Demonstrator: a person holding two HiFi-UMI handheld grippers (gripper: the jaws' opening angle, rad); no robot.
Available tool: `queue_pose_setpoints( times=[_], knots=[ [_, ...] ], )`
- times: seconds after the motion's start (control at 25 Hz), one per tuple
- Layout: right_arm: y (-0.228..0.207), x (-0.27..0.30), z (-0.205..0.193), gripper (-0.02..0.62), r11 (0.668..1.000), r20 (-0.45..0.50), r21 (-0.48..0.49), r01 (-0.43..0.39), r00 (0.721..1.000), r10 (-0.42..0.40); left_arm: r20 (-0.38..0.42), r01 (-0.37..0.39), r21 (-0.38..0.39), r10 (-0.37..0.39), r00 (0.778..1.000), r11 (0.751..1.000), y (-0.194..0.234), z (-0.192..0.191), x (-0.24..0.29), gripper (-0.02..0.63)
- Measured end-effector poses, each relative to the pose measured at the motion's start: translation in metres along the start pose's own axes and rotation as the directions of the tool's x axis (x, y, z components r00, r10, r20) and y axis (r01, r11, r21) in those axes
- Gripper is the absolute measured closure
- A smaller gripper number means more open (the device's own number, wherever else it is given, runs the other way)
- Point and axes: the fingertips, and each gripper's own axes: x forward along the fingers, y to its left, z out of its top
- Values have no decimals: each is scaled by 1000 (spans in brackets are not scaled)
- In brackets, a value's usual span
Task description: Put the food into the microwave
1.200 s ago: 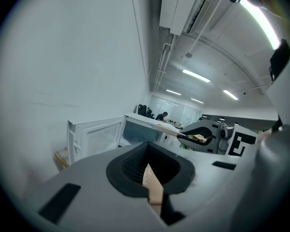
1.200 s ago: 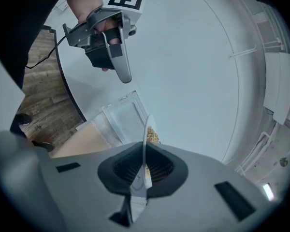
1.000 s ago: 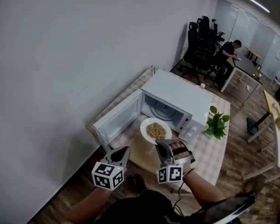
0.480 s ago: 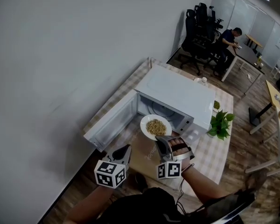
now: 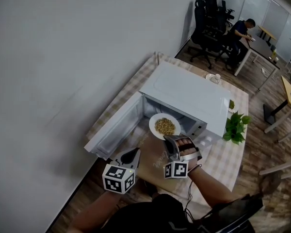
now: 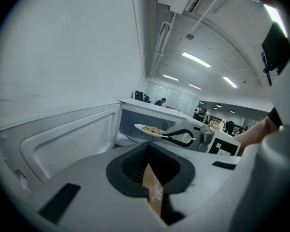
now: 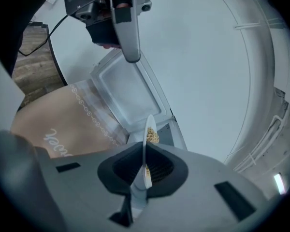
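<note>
The white microwave (image 5: 186, 93) stands on a checked tablecloth, its door (image 5: 117, 129) swung open to the left. A white plate (image 5: 165, 126) of brownish food hangs level at the mouth of the cavity. My right gripper (image 5: 176, 141) is shut on the plate's near rim. In the right gripper view the plate (image 7: 147, 146) runs edge-on between the jaws of my right gripper (image 7: 144, 167). My left gripper (image 5: 130, 155) hovers low in front of the open door, jaws together and holding nothing. From the left gripper view the plate (image 6: 150, 128) shows ahead, in front of the cavity.
A brown placemat (image 5: 153, 158) lies on the table in front of the microwave. To the right of the microwave stands a green potted plant (image 5: 236, 125). A small white cup (image 5: 213, 77) sits behind it. Office chairs and a seated person (image 5: 242, 30) are far back.
The right gripper has carried the plate forward, from above the placemat to the microwave's opening. The left gripper has stayed low by the door.
</note>
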Motion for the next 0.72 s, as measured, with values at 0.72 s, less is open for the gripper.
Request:
queue_pose_setpoints(
  times=[0.72],
  knots=[
    [35, 84, -67, 575, 999, -114, 29, -44, 992, 47, -48, 22, 31, -21, 999, 999, 11, 5, 45, 597]
  ],
)
